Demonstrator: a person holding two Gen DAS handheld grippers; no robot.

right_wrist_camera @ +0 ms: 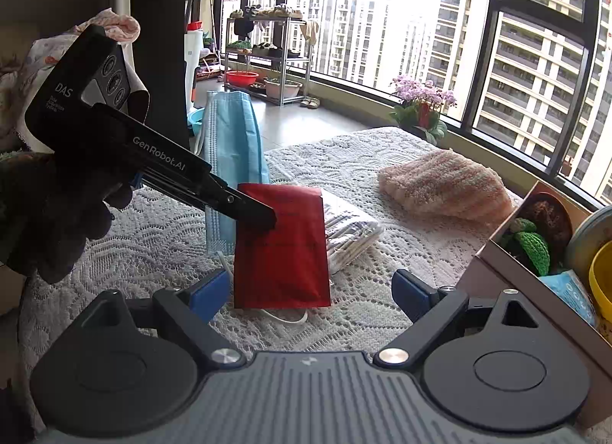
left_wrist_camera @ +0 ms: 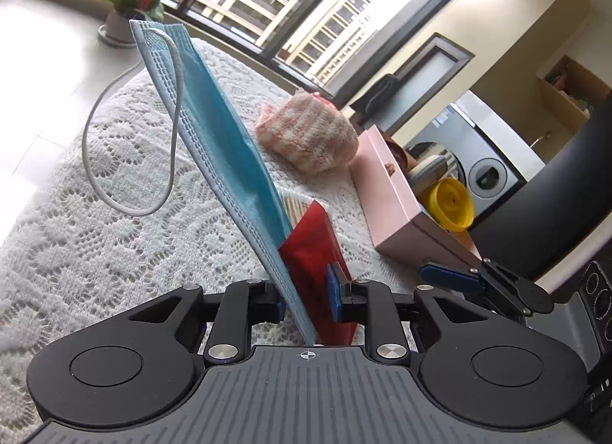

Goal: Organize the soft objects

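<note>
My left gripper (left_wrist_camera: 308, 300) is shut on a blue face mask (left_wrist_camera: 222, 153) and a red pouch (left_wrist_camera: 315, 256), holding both upright above the lace-covered table (left_wrist_camera: 114, 245). The mask's white ear loop (left_wrist_camera: 114, 160) hangs to the left. In the right wrist view the left gripper (right_wrist_camera: 264, 214) pinches the red pouch (right_wrist_camera: 283, 248) with the blue mask (right_wrist_camera: 229, 153) behind it. My right gripper (right_wrist_camera: 310, 291) is open and empty, just in front of the pouch. A pink knitted cloth (left_wrist_camera: 310, 134) lies on the table beyond; it also shows in the right wrist view (right_wrist_camera: 443, 183).
A pink box (left_wrist_camera: 397, 199) holding a yellow lid (left_wrist_camera: 453, 203) and crocheted items (right_wrist_camera: 531, 245) stands at the table's right edge. A clear packet of striped items (right_wrist_camera: 348, 233) lies behind the pouch. A flower pot (right_wrist_camera: 420, 107) stands by the window.
</note>
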